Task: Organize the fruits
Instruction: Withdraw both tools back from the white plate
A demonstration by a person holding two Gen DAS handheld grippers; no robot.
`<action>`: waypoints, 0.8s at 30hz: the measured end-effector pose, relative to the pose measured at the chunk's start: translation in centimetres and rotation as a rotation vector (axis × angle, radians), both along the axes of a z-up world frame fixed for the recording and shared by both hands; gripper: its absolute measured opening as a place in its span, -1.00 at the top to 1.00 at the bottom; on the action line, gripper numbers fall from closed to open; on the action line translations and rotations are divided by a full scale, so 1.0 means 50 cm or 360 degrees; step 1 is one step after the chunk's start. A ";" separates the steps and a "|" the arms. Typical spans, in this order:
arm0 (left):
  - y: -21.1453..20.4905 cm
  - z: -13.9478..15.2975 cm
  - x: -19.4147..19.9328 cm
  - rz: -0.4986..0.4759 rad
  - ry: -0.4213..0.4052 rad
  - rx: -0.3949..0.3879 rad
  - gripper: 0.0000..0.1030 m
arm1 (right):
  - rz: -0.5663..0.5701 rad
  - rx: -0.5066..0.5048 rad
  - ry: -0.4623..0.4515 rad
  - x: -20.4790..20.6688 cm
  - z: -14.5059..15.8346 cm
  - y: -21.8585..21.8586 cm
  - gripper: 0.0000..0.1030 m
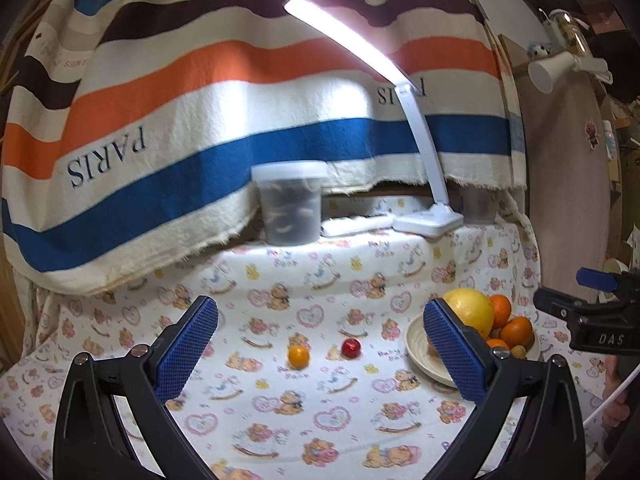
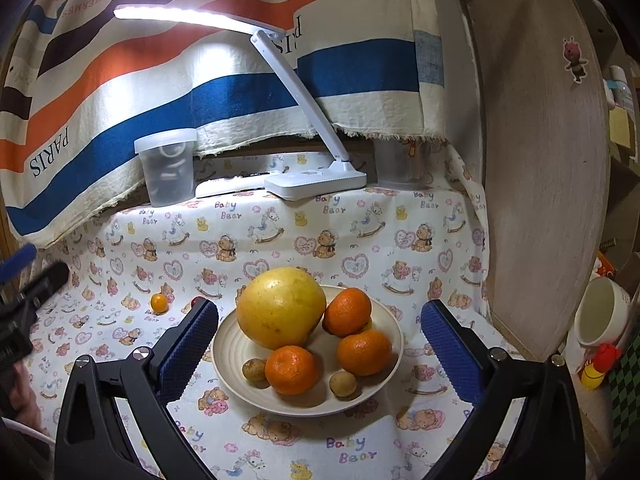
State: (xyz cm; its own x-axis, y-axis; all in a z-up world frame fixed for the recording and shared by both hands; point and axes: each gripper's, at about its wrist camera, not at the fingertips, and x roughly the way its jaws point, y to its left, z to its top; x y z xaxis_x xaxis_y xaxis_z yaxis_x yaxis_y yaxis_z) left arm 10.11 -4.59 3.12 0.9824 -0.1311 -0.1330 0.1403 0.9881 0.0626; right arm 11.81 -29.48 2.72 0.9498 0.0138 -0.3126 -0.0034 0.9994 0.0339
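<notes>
Both our claws stand spread and empty. The plate (image 2: 384, 394) already holds the pomelo (image 2: 280, 312) and oranges; a kumquat (image 1: 299, 356) and a red fruit (image 1: 351, 348) lie loose on the counter (image 1: 320, 420). We should centre the left claw (image 1: 320, 344) over one (they roll easily) and pinch gently.

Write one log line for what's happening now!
both claws open, empty | plate: pomelo, oranges | small orange, red fruit on tablecloth

Lit white desk lamp (image 2: 316, 180) before striped cloth (image 1: 200, 120), bear-print tablecloth (image 2: 320, 240) below.
</notes>
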 end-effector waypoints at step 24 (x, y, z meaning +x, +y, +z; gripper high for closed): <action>0.147 0.057 0.042 0.0131 0.0050 -0.0231 -0.99 | 0.0202 -0.0110 -0.0099 -0.047 0.062 0.089 -0.98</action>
State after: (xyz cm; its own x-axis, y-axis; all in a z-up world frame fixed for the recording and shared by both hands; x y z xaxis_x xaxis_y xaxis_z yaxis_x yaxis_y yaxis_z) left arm 12.21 2.76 5.95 0.9863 -0.0702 -0.1491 0.0580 0.9947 -0.0845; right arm 9.48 -25.01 5.81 0.9593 0.1154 -0.2578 -0.1297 0.9908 -0.0391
